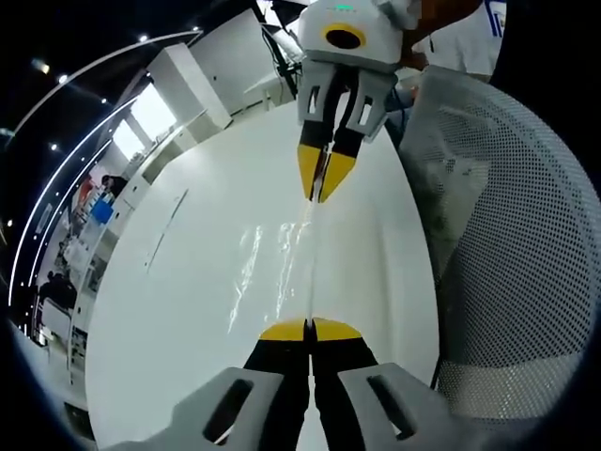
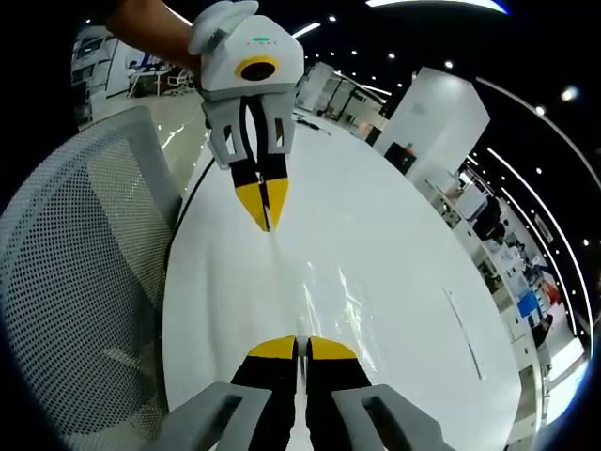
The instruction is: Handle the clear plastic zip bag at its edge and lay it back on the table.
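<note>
In the left gripper view, the left gripper (image 1: pixel 310 329) is seen with jaws pressed together on one end of the bag's (image 1: pixel 291 263) edge. The bag is stretched taut above the white table (image 1: pixel 188 282), and its far end is pinched in the closed right gripper (image 1: pixel 321 183). A mesh chair (image 1: pixel 507 244) stands beside the table. In the right gripper view, the bag (image 2: pixel 324 291) is glimpsed as glare only, and distant office desks are shown beyond the table (image 2: pixel 413 254).

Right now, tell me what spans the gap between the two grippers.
The clear bag, pulled taut edge-on over the white table. The left gripper is shut on one end and the right gripper on the other. Both views show it.
</note>
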